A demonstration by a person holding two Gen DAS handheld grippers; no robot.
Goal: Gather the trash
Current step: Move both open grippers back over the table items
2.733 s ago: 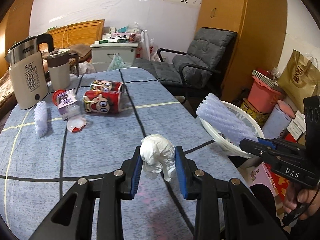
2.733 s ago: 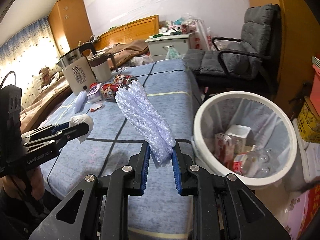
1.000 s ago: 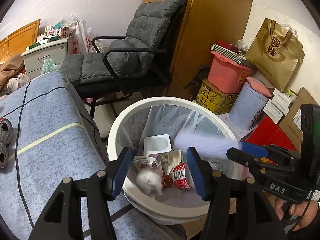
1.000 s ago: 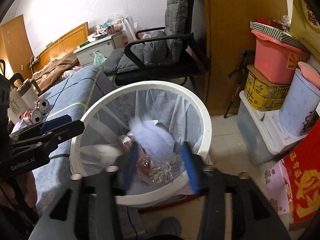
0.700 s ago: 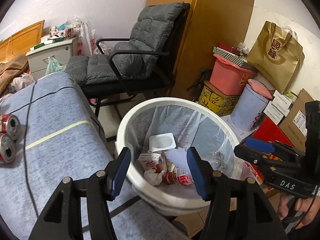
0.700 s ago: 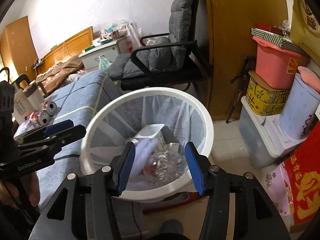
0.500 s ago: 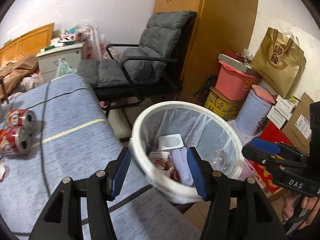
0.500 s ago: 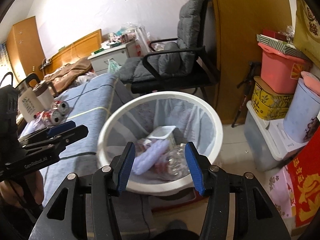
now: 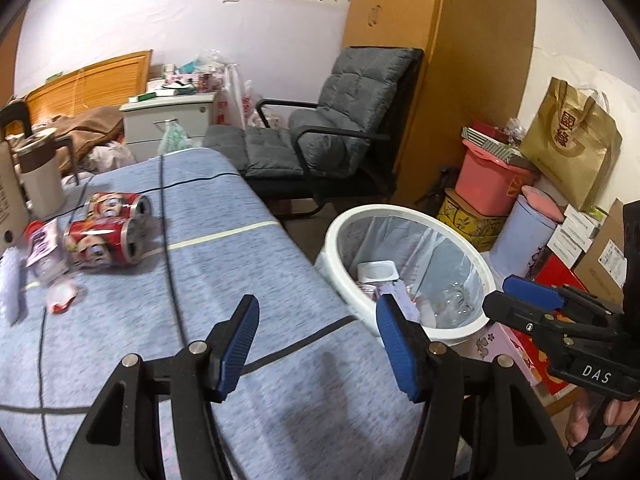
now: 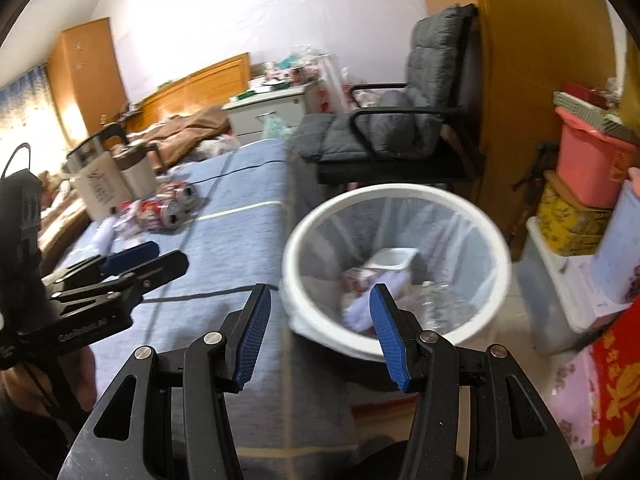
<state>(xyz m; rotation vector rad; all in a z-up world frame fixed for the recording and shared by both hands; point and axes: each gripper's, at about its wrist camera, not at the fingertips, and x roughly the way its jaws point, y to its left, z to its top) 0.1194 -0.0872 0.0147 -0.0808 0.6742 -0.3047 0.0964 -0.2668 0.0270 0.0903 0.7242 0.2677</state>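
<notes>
The white trash bin (image 9: 400, 210) (image 10: 400, 190) stands on the floor by the table's right edge. It holds a yogurt cup (image 9: 378, 271) (image 10: 394, 258), cartons and clear plastic. Two red cans (image 9: 104, 236) (image 10: 168, 208), a small packet (image 9: 42, 242) and a torn lid (image 9: 62, 298) lie on the blue tablecloth (image 9: 240, 272). My left gripper (image 9: 316, 308) (image 10: 168, 256) hangs over the table's near corner, its jaws opening with nothing between them. My right gripper (image 10: 319, 296) (image 9: 500, 292) is open and empty, level with the bin's near left rim.
A kettle (image 10: 100, 184) and a mug stand at the table's far left. A grey armchair (image 9: 340, 128) sits behind the bin. A pink tub (image 9: 488, 178), a gold bag (image 9: 572, 148) and boxes crowd the floor to the right.
Both grippers have swung left from above the bin toward the table. The tissue ball and foam sleeve they carried earlier now lie in the bin. The cans have come into view.
</notes>
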